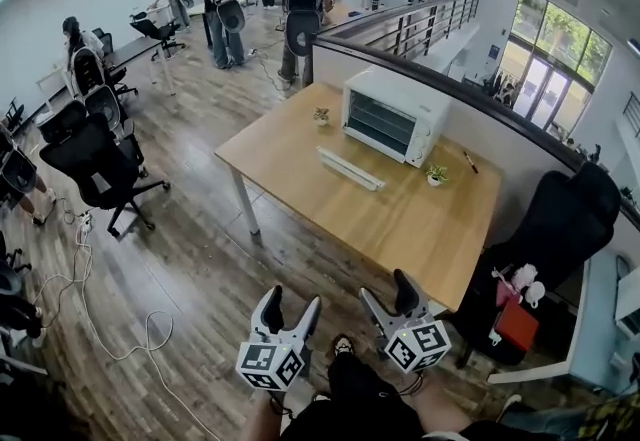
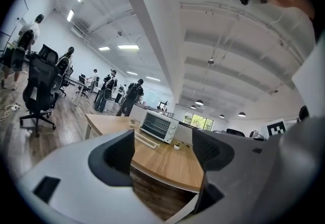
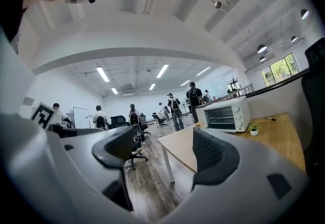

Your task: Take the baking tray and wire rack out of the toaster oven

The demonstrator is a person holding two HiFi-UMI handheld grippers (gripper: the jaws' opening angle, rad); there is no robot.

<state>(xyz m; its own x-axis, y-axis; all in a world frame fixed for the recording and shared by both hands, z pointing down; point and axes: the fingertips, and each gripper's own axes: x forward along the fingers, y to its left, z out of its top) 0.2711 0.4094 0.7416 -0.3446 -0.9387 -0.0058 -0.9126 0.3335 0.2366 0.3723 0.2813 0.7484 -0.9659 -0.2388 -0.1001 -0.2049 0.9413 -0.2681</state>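
Left claw [image 1: 292, 301] and right claw [image 1: 385, 287] hang side by side at the near edge of the scene, over the wooden floor [image 1: 200, 269]. They are just short of the near corner of the counter [image 1: 400, 219]. Each has its jaws spread wide, with nothing between them. The white toaster oven [image 1: 393, 114] stands at the far side of the counter against the low wall, well apart from both claws and slightly to their right. Its glass door is shut, and what lies behind it cannot be made out. A long white bar [image 1: 350, 169] lies on the counter just in front of the oven. One small potted plant [image 1: 321, 115] sits to the oven's left and another [image 1: 436, 174] near its right corner.
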